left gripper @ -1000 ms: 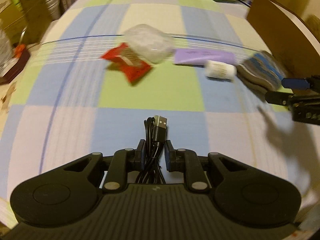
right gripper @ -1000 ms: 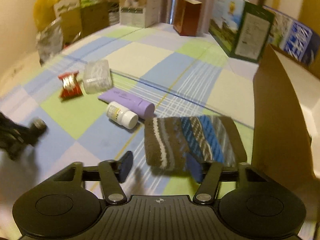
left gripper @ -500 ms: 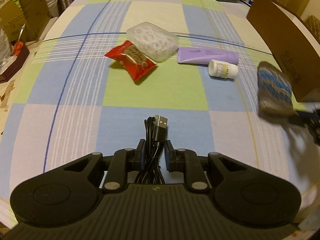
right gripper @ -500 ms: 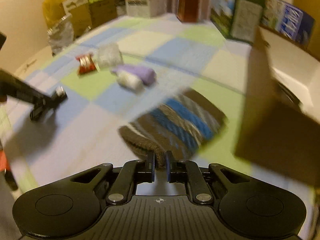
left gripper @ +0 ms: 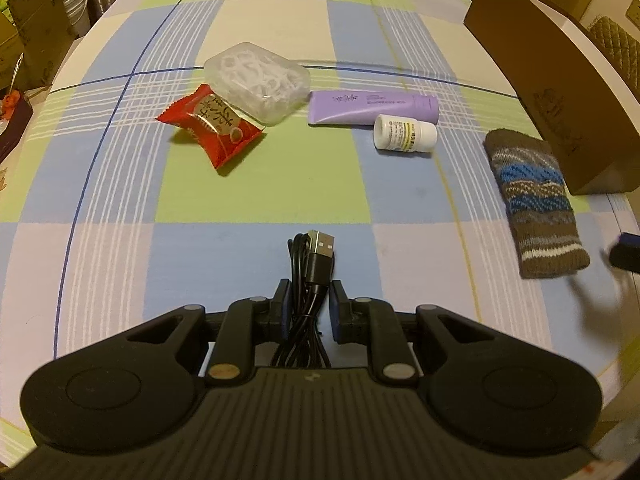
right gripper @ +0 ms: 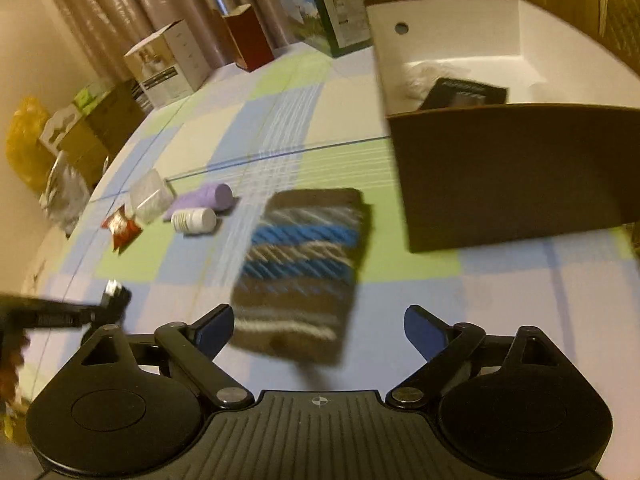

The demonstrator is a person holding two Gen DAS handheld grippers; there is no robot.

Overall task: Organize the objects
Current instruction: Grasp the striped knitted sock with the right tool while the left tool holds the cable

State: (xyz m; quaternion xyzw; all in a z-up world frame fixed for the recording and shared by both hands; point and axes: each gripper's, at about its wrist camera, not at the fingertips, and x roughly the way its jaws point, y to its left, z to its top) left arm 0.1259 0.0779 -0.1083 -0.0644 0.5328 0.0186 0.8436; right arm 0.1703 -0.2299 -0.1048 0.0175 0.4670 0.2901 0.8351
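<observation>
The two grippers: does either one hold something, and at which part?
The left gripper grips the coiled black USB cable around its bundled middle, plug forward. The right gripper is opening; its pads are clear of the striped sock.

A knitted sock [left gripper: 534, 204] is showing brown, blue and white stripes. The surface [left gripper: 260, 184] is wearing pastel green, blue and cream checks. The tube [left gripper: 372, 109] is looking purple, the packet [left gripper: 214, 128] red.

Left gripper [left gripper: 310, 306] clamping USB cable [left gripper: 312, 276], checked tablecloth [left gripper: 260, 184]
</observation>
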